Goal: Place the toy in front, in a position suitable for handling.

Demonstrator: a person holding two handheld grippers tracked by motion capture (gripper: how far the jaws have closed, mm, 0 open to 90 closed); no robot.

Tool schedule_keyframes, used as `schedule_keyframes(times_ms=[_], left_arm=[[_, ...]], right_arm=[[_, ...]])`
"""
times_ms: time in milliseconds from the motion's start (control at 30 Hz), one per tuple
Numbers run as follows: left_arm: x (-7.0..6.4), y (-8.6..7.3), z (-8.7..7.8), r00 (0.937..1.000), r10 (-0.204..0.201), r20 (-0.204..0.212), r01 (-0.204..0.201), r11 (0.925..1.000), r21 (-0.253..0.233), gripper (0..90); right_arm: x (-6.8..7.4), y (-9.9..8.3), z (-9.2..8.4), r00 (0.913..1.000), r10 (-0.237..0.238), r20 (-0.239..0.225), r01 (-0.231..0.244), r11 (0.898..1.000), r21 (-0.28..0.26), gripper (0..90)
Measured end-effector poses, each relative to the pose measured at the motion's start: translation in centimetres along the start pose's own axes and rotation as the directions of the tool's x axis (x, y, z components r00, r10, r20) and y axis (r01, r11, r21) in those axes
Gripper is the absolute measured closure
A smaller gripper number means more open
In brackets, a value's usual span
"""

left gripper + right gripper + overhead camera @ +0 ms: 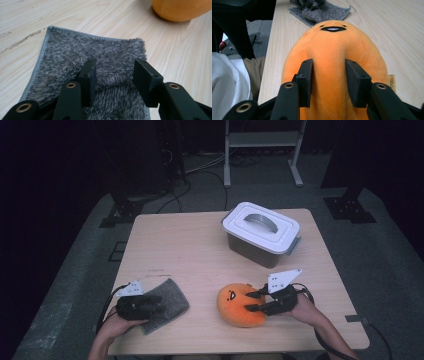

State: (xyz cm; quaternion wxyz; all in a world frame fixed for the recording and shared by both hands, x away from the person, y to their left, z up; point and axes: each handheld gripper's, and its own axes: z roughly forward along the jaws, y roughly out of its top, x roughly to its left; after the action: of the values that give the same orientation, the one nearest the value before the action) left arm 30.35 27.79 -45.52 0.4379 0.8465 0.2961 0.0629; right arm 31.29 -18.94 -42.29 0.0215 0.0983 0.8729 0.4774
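A grey fluffy cloth [172, 302] lies at the table's near left. My left gripper [155, 302] rests on it with its jaws apart. In the left gripper view the left gripper [115, 72] has a low ridge of the cloth [75, 50] between its fingers, and the pads do not clearly press on it. An orange plush toy [232, 305] with a small face lies at the near right. My right gripper [248, 301] comes at it from the right. In the right gripper view the right gripper [328, 75] has both pads against a bulge of the plush toy [332, 42].
A grey box with a white handled lid [260, 232] stands at the back right of the wooden table [190, 250]. The plush toy's edge [180, 8] lies beyond the cloth. A white sleeve [227, 85] is by the table's near edge.
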Motion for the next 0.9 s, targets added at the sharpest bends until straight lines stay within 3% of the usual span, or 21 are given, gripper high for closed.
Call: schedule_keyframes(times_ms=[167,300,400,633,900], left_arm=[[-0.4,0.4,-0.3,1.0000,-0.003,0.004,0.003,0.9998,-0.021,47.7],[-1.0,1.2,-0.6,0.9997,0.017,0.016,-0.016,0.9993,-0.033,45.6],[-1.3,1.8,-0.7,0.9994,0.031,0.019,-0.030,0.9988,-0.039,44.1],[-2.0,3.2,-0.6,0.9979,0.057,0.031,-0.055,0.9963,-0.066,40.1],[-2.5,3.5,-0.2,0.9972,0.062,0.041,-0.059,0.9956,-0.073,35.1]], right_arm=[[-0.2,0.3,-0.4,0.9991,0.042,-0.011,-0.042,0.999,-0.025,44.4],[-0.1,0.8,-1.2,0.9970,0.066,-0.041,-0.068,0.996,-0.062,38.4],[-0.4,1.3,-1.7,0.9967,0.072,-0.039,-0.074,0.995,-0.062,35.7],[-1.8,2.2,-3.3,0.9955,0.094,0.010,-0.093,0.993,-0.074,31.1],[-3.9,3.3,-5.2,0.9910,0.107,0.081,-0.101,0.992,-0.074,29.9]])
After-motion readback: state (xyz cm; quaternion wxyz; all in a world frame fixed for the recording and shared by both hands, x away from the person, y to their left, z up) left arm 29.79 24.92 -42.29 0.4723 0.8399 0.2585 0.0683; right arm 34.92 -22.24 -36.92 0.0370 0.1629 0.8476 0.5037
